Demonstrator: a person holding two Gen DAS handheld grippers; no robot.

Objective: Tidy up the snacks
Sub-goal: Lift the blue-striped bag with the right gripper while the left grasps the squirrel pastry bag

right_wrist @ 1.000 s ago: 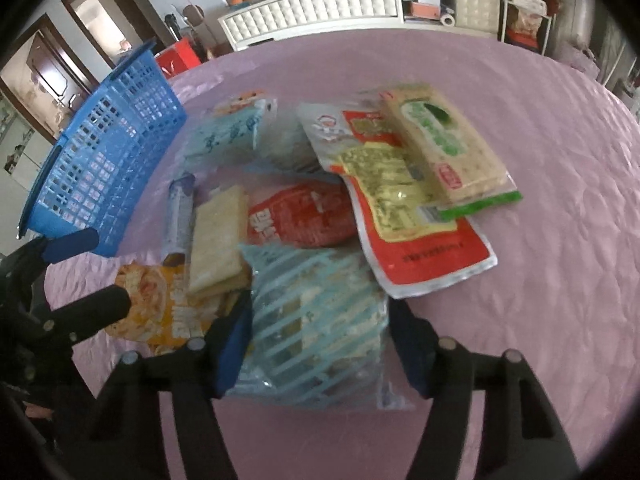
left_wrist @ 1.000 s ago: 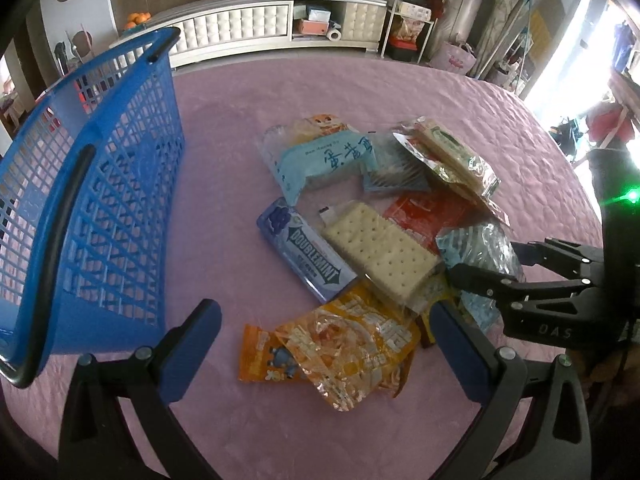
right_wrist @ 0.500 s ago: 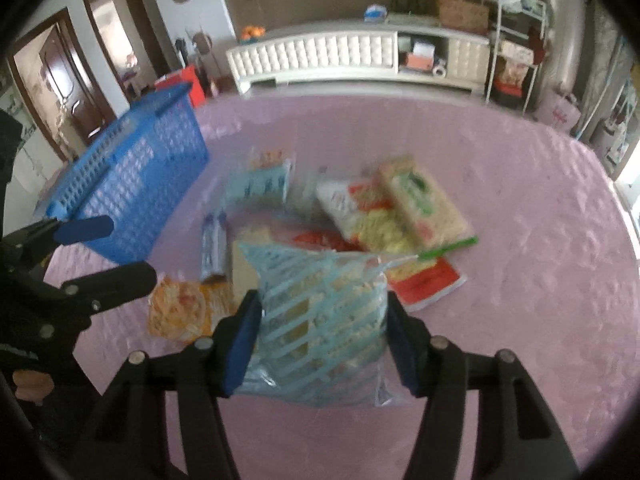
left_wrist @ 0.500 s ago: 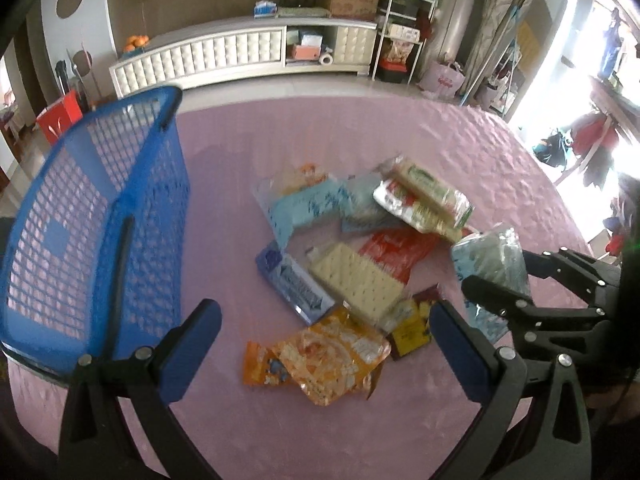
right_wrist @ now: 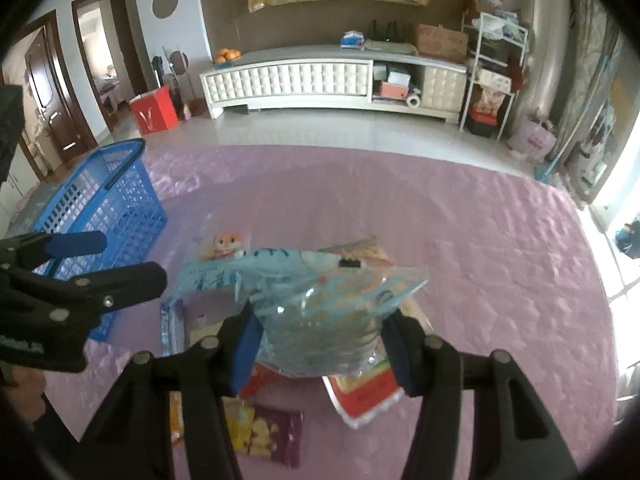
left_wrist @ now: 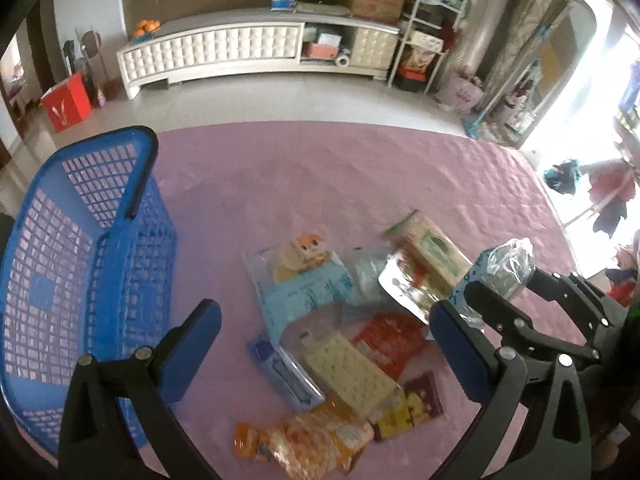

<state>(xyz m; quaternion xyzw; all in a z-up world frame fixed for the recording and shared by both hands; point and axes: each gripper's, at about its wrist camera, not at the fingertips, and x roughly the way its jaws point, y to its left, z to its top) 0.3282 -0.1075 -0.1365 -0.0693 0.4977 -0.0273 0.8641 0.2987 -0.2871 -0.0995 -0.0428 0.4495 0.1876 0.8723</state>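
Since the frame a second ago the right gripper (right_wrist: 320, 340) has lifted the clear bag (right_wrist: 320, 312) with pale blue stripes off the pile; it now hangs in the air above the other snacks, pinched between the blue pads. Both cameras have also risen, so the pile looks smaller and more of the room shows.

The left gripper (left_wrist: 324, 344) hovers over the near edge of the pile with its jaws spread wide and nothing between them.

The left wrist view shows what the lifted bag hides from the right one: the cracker pack (left_wrist: 350, 372), a pale rectangle dotted with holes inside clear wrap, the blue gum pack (left_wrist: 286, 370) just beside it, and the crinkled orange packet (left_wrist: 312, 440) nearest the camera. It also shows the inside of the blue basket (left_wrist: 76, 264), a plastic lattice with a dark handle, standing on the cloth well to the left of the pile. The right wrist view shows the small purple and yellow packet (right_wrist: 264, 432) lying flat below the gripper, and the red and white pouch (right_wrist: 364, 396) under the bag's right corner.

The pink tablecloth (left_wrist: 360, 176) is quilted, with a puckered surface. The held bag is glossy and crumpled, flared wider at its far end.
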